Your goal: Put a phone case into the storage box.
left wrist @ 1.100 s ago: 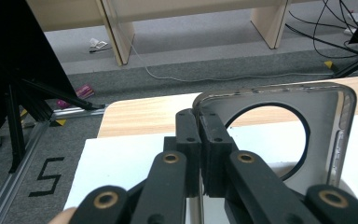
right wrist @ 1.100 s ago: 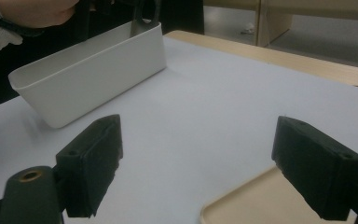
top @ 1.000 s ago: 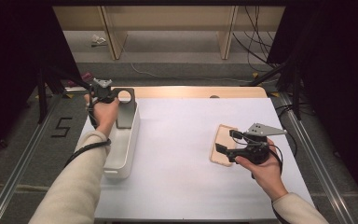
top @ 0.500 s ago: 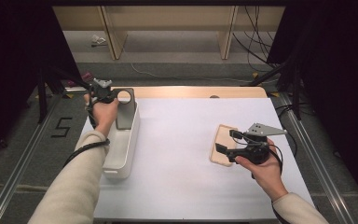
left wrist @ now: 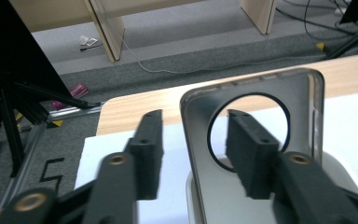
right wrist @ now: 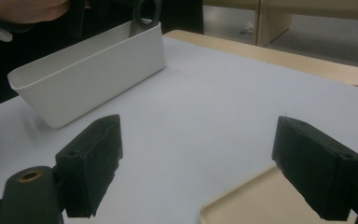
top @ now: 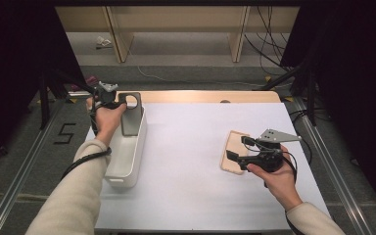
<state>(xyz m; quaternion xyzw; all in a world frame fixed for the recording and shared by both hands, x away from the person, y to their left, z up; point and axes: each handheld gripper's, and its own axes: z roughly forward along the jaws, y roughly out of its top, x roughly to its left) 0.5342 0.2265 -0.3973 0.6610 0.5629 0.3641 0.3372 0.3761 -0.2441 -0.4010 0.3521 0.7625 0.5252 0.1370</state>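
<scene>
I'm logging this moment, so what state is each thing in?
Left gripper: jaws have just been opening, astride the plate's edge, pads off it.
Metal plate: upright in the bin.
White bin: upright on the table.
Right gripper: open, holding nothing.
Beige tray: flat on the table.

The table (top: 191, 196) carried one white bin (top: 127, 152) along its left edge, one grey metal plate with a round hole (top: 131, 117) standing in the bin's far end, and one beige tray (top: 232, 147) near the right edge. Two grippers were there: the left gripper (top: 119, 104) and the right gripper (top: 239, 149).
</scene>
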